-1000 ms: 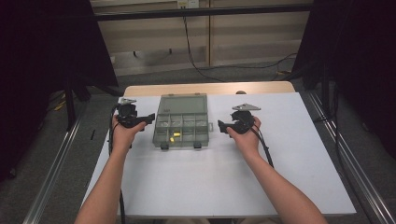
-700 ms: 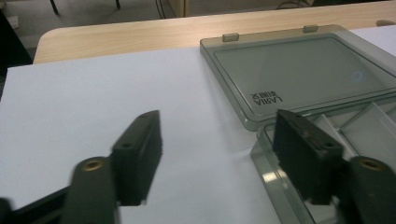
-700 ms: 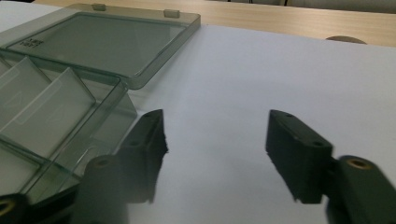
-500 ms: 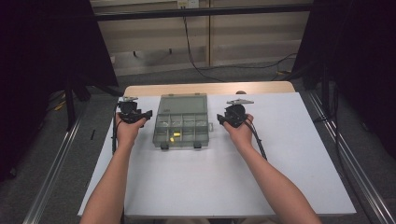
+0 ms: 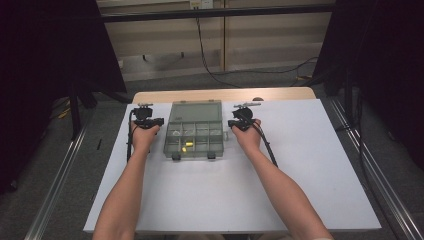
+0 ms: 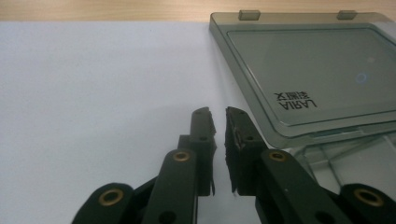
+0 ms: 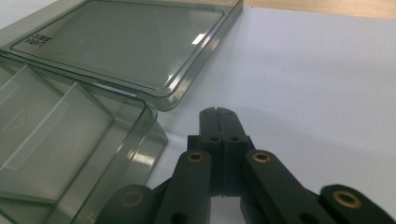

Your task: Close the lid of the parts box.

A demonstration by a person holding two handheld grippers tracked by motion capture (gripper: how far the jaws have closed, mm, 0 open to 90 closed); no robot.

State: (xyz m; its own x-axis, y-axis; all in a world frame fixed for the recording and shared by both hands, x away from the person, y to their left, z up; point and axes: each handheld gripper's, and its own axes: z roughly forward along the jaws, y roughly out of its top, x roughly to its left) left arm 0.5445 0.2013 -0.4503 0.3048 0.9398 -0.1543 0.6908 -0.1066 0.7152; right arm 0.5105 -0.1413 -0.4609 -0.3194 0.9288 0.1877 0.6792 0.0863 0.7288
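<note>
At centre frame the open plastic box [image 5: 195,131] lies on the white table [image 5: 300,175]; your left gripper [image 5: 148,121] and right gripper [image 5: 242,123] flank it, jaws just closed, empty.

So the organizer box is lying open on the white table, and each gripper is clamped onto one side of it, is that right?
Not quite. The organizer box does lie open, but both the left gripper and right gripper are closed on nothing, beside the box, as both gripper views show.

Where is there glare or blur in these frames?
High view: dark surroundings, soft overall, white table evenly lit. Left gripper view: lid sharp, small light spots on it. Right gripper view: glare streaks on the lid, near box corner blurred.
</note>
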